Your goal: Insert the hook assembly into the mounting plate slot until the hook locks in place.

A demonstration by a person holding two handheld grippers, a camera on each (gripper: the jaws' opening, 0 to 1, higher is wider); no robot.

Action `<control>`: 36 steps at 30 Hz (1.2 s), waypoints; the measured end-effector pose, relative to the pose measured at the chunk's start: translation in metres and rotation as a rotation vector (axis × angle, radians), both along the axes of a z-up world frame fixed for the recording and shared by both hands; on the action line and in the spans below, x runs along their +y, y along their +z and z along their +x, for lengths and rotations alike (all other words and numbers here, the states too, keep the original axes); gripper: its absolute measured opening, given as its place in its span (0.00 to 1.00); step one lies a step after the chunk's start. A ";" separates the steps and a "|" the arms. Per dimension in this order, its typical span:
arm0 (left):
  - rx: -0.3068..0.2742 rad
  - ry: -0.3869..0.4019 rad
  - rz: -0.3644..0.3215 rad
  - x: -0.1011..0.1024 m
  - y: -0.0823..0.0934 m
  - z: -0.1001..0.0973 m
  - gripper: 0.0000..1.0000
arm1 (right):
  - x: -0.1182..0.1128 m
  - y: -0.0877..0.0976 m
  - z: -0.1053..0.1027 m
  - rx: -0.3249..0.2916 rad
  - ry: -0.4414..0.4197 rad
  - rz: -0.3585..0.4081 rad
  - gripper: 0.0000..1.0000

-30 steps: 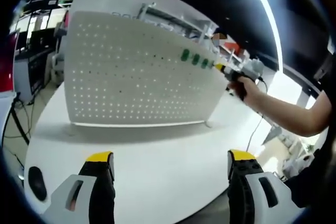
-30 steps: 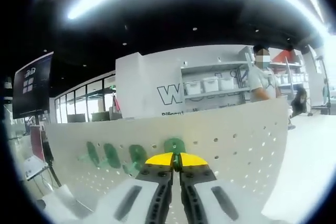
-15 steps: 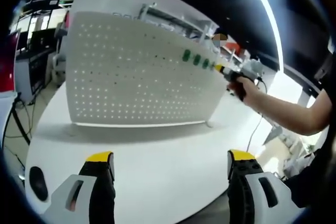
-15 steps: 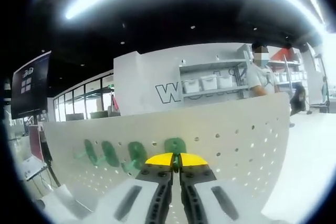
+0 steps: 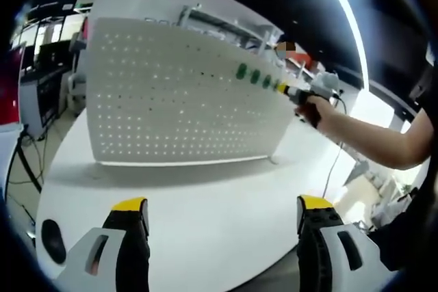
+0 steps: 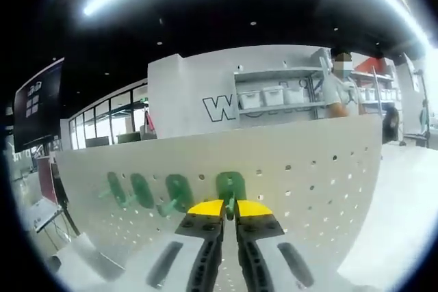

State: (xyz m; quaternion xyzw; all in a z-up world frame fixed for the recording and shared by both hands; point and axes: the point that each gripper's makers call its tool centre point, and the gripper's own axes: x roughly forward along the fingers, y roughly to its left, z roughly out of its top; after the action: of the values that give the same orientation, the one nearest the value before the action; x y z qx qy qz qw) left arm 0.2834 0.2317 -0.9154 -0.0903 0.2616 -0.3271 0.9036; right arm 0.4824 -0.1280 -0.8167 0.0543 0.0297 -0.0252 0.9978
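— Four green hooks sit in a row near the pegboard's (image 6: 308, 182) top edge; the last one, the hook assembly (image 6: 230, 187), is the one we have. Our right gripper (image 6: 230, 207) has its jaws nearly closed on it, just a thin gap between the yellow tips, and the hook's stem runs down into that gap.

— Why hold it so far forward?

— We'd judge it lets us push the hook square into the board's slot. Its green plate looks flat against the board, but we can't tell whether it has locked.

— And our other tongs?

— Our left gripper (image 5: 222, 213) hangs back over the white tabletop's (image 5: 205, 203) near edge, jaws wide apart and holding nothing. We think it stays back so the board and hooks stay in sight.

— What does each view give us?

— The left gripper view shows the whole upright board on the tabletop, the hooks toward its top right corner, and the hand (image 5: 318, 109) with the right gripper at them. The right gripper view shows the hook up close against the holes, plus shelves and a person behind the board.
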 end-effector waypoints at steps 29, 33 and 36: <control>-0.058 -0.024 0.011 -0.001 0.023 -0.006 0.94 | 0.004 0.010 -0.102 0.024 0.059 -0.011 0.62; -0.060 -0.025 0.009 -0.002 0.024 -0.008 0.94 | 0.015 0.001 -0.120 0.055 0.089 -0.052 0.67; -0.061 -0.027 0.013 -0.003 0.025 -0.010 0.94 | 0.023 -0.004 -0.130 0.062 0.105 -0.066 0.68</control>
State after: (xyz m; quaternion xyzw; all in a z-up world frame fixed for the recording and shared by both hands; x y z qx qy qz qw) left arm 0.2737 0.2290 -0.8899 -0.0707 0.2371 -0.3401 0.9073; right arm 0.3519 -0.1055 -0.8212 0.0190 0.0626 0.0244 0.9976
